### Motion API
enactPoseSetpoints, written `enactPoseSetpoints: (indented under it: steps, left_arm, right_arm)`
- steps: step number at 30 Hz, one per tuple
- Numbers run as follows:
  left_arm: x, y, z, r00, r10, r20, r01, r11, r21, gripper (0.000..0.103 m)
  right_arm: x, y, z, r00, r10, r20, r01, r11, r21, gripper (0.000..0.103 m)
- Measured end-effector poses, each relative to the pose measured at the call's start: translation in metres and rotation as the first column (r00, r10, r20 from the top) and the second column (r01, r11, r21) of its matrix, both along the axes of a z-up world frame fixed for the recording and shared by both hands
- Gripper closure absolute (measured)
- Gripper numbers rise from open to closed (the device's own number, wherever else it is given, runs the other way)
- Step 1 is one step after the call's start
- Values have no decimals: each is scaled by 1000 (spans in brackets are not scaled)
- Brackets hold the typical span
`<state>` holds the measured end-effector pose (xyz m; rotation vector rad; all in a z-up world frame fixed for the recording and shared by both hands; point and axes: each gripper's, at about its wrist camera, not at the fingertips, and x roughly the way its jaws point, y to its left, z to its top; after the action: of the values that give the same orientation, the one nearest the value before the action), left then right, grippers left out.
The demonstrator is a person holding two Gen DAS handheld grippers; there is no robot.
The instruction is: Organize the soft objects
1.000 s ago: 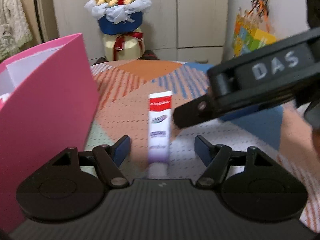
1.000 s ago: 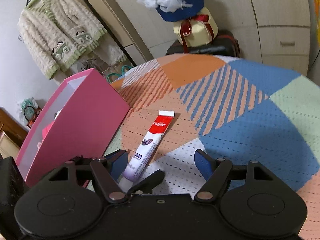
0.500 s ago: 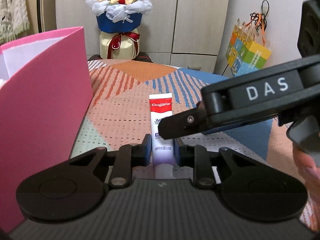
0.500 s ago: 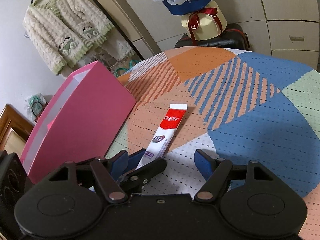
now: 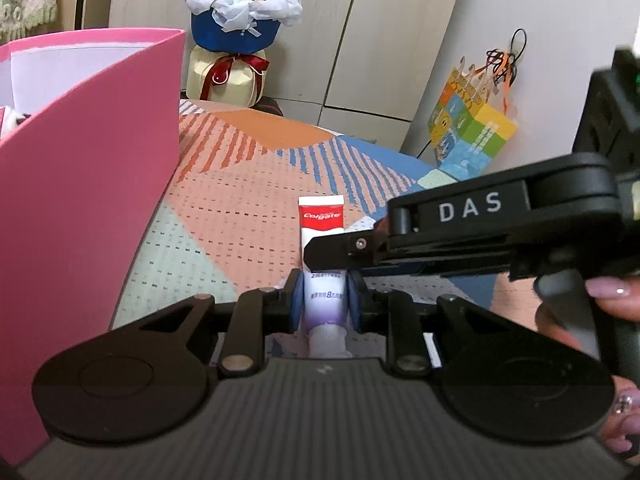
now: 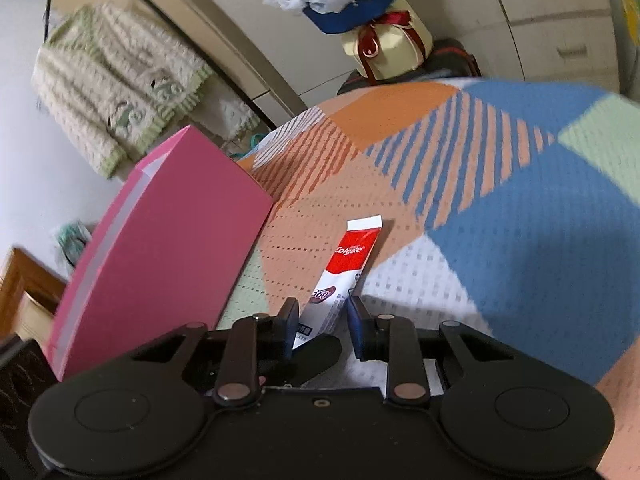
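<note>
A red, white and purple toothpaste tube point(image 5: 322, 216) lies on the patterned tablecloth point(image 5: 248, 216), cap end towards me. My left gripper point(image 5: 324, 300) is shut on the tube just above the cap, with a blue pad on each side. The right gripper's black arm marked DAS reaches in from the right, and one of its fingers point(image 5: 332, 248) crosses over the tube's middle. In the right wrist view the right gripper point(image 6: 323, 320) has its jaws closing on the toothpaste tube point(image 6: 352, 252), and the pads meet both edges of it.
An open pink box point(image 5: 80, 168), also the pink box point(image 6: 168, 240), stands just left of the tube. Behind the table are a flower bouquet point(image 5: 240, 0) and a colourful gift bag point(image 5: 468, 136). A knitted cardigan point(image 6: 112, 92) hangs at the left. A person's fingers point(image 5: 612, 296) hold the right gripper.
The left jaws went from wide to shut on the tube's cap end. In the last half second the right jaws narrowed from wide onto the tube's lower body.
</note>
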<state>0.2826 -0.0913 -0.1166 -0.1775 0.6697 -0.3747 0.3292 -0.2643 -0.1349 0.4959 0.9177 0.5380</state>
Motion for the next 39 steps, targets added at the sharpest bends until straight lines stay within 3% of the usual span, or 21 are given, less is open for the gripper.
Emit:
enactPoseSetpoints:
  steps: [4,7,10,20,23,28,39]
  left_arm:
    - [-6,1,2,1000,-26,9,26,999,-31,81]
    - [-12,0,4,999,-43,16,44,998,-40,81]
    - [-13,-2,4,998,-58,-3,57,998,-21,81]
    - [-32,-3,10,986,-162,-29,163,986,21,79]
    - [-39,-1,11,979,-197,-53,198,980,20,79]
    - [-57,2,16,971,-237,-26,238,970,47,81]
    - [-94,25,31,946,-311,-86,314,949,19,81]
  right_arm:
    - [-1,-2,-5,1000,-22,-21,23,999,45,68]
    - [-5,-2,-5,999,-39,-15,40,998,43,71]
    - [-12,-1,0,999,-45,7,45,999,27,79]
    - [-49,3,18,996,-44,79,48,997,-54,85]
    - [-63,6,24,995,-33,99,42,995,-91,85]
    - [-85,8,34,991,-20,130,35,993,-112,86]
    - [-137,27,51,988,49,144,-21,983,-185,86]
